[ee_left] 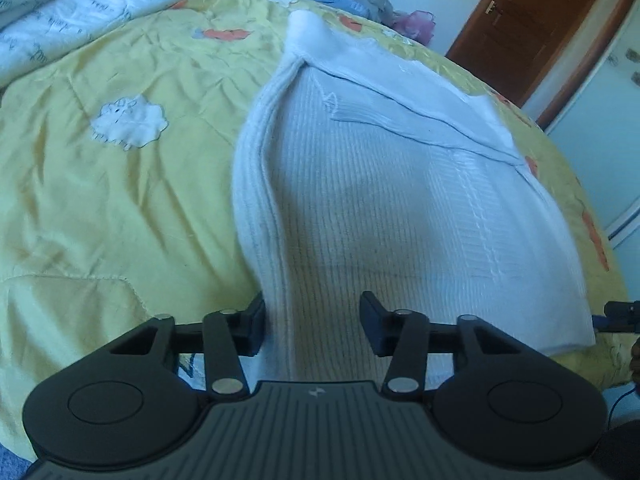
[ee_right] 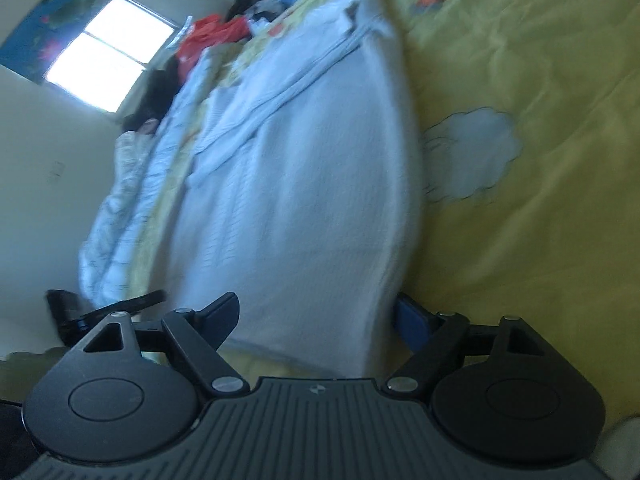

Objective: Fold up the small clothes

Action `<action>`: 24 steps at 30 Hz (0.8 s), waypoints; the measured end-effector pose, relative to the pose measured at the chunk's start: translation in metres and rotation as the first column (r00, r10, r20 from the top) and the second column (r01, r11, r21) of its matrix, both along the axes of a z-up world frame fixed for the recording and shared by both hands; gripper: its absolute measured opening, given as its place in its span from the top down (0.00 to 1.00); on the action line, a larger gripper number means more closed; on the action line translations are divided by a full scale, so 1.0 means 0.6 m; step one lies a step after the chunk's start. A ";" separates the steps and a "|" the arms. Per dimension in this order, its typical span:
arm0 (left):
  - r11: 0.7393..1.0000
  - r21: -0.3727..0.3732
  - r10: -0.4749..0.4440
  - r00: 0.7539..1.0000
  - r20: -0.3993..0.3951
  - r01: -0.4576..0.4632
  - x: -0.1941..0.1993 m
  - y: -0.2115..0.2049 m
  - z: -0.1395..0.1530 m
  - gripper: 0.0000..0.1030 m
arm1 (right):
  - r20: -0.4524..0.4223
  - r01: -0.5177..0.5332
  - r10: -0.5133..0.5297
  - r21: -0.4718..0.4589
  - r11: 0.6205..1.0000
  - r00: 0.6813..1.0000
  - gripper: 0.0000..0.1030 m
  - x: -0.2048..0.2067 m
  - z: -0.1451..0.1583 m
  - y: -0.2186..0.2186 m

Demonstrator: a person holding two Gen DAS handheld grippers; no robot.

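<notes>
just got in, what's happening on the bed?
A person is folding a white knit garment on a yellow quilt, with hand-held tongs in each hand. The left tongs straddle the garment's near edge, jaws partly closed with fabric between them, though a firm pinch isn't clear. The right tongs stand wide around the near end of the same garment, not pressing it. The garment already looks folded lengthwise. More clothes are piled at the far end.
</notes>
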State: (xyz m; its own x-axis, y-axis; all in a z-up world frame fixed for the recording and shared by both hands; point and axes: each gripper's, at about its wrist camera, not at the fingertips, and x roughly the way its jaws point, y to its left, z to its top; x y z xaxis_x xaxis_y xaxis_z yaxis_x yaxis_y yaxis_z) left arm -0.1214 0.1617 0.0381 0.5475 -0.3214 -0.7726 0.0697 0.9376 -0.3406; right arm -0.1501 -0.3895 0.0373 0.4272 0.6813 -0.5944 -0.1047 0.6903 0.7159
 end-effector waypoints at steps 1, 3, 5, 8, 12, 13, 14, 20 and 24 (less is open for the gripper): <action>1.000 0.006 -0.007 1.000 -0.007 0.007 0.002 0.002 0.001 0.61 | -0.005 -0.001 0.001 0.018 1.000 1.000 0.17 0.004 -0.003 0.002; 1.000 0.021 -0.008 1.000 -0.013 0.009 0.006 0.010 0.004 0.63 | -0.025 0.016 -0.015 0.059 0.998 1.000 0.17 0.010 -0.004 -0.002; 1.000 0.025 0.004 1.000 -0.019 -0.004 0.011 0.023 0.006 0.64 | -0.040 0.029 -0.025 0.093 0.995 0.999 0.17 0.014 -0.007 -0.008; 0.999 -0.032 0.020 0.999 -0.049 -0.022 0.015 0.040 0.004 0.64 | -0.051 0.050 -0.043 0.150 0.987 0.998 0.17 0.009 -0.015 -0.017; 0.994 -0.109 0.018 0.998 -0.054 -0.024 0.019 0.032 -0.001 0.64 | -0.042 0.066 -0.059 0.189 0.980 0.997 0.21 0.012 -0.022 -0.020; 0.994 -0.112 0.014 0.999 -0.051 -0.020 0.019 0.027 -0.001 0.64 | -0.037 0.060 -0.054 0.184 0.981 0.998 0.22 0.015 -0.021 -0.015; 0.995 -0.103 0.010 0.999 -0.046 -0.015 0.019 0.023 -0.001 0.64 | -0.032 0.054 -0.049 0.181 0.982 0.998 0.23 0.016 -0.021 -0.012; 0.988 -0.154 -0.017 0.994 -0.104 0.000 0.015 0.043 -0.003 0.67 | -0.073 0.095 -0.084 0.159 0.983 0.994 0.59 0.013 -0.038 -0.027; 0.990 -0.141 -0.032 0.995 -0.098 0.018 0.008 0.037 -0.001 0.73 | -0.095 0.113 -0.100 0.146 0.983 0.990 0.87 0.004 -0.052 -0.028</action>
